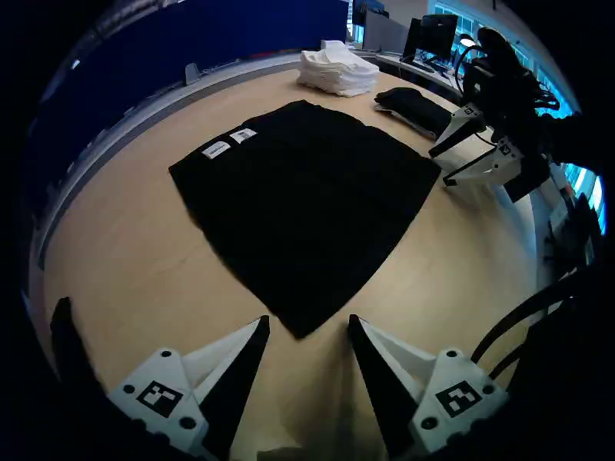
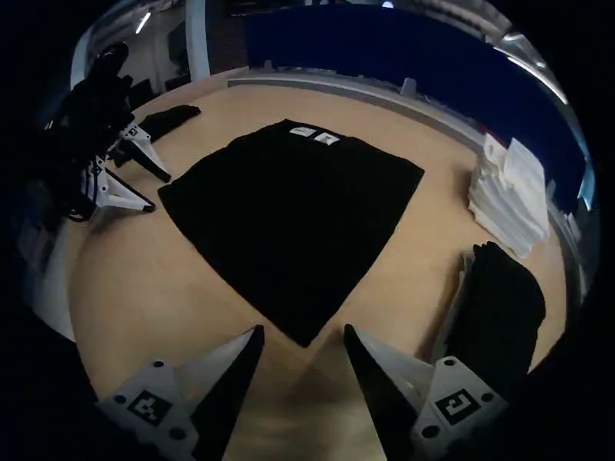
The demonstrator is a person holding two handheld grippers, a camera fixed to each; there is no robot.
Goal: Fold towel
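Note:
A black towel (image 1: pixel 307 207) (image 2: pixel 296 223) lies spread flat on the wooden table (image 1: pixel 138 261), with two white labels (image 1: pixel 231 142) at one edge. My left gripper (image 1: pixel 307 321) is open and hovers low over the table, one towel corner lying right between its fingertips. At the opposite corner my right gripper (image 2: pixel 302 330) is open too, its fingertips on either side of that corner. Each gripper appears across the towel from the other: the right gripper (image 1: pixel 440 167) and the left gripper (image 2: pixel 160 193), both open at the towel's edge.
A stack of folded white towels (image 1: pixel 338 69) (image 2: pixel 507 196) and a folded black pile (image 1: pixel 415 107) (image 2: pixel 496 307) sit near the table's edge. Another dark cloth (image 2: pixel 165 119) lies behind the left gripper. A blue partition (image 1: pixel 192 38) runs along the table's far side; monitors (image 1: pixel 434 34) stand beyond.

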